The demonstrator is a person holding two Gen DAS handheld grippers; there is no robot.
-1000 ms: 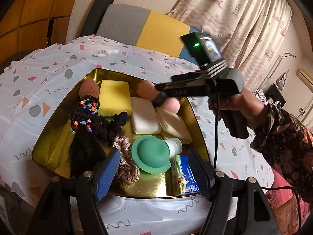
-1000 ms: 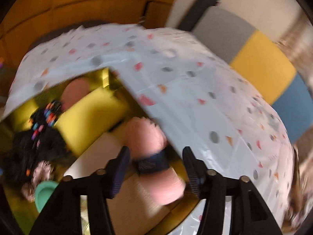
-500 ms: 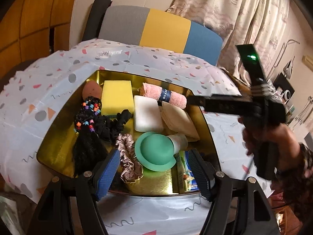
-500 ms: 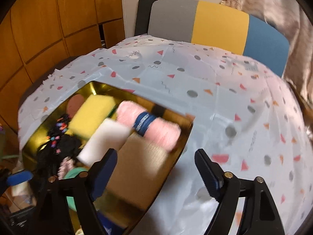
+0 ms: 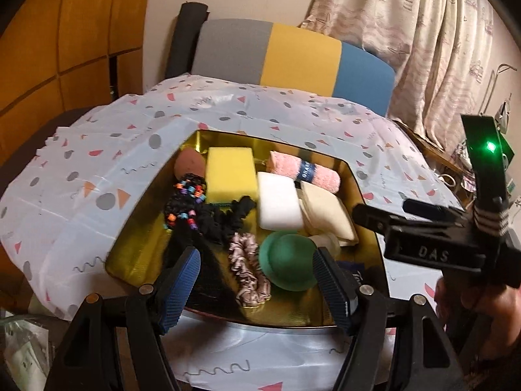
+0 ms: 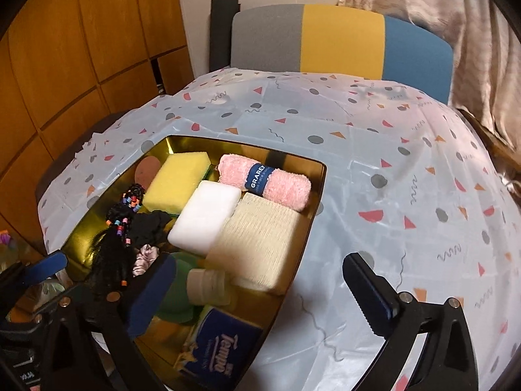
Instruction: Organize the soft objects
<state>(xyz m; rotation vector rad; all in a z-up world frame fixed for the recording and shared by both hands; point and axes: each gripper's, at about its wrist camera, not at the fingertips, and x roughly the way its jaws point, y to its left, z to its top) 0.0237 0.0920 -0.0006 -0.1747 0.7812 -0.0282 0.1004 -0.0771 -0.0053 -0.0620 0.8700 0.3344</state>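
In gold tray (image 6: pixel 320 176): pink towel roll (image 6: pixel 263 186) released, right hand-held gripper (image 6: pixel 260 288) withdrawn

Warm, dim indoor light, glare on the gold tray (image 5: pixel 364 195), slight blur, heavy fisheye bending.

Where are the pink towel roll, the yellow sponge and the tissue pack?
Pink towel roll (image 6: pixel 286 189), right wrist view, on its fluffy right half.
Yellow sponge (image 6: pixel 177 179), right wrist view, on its top face.
Tissue pack (image 6: pixel 221 355), right wrist view, on the blue wrapper.
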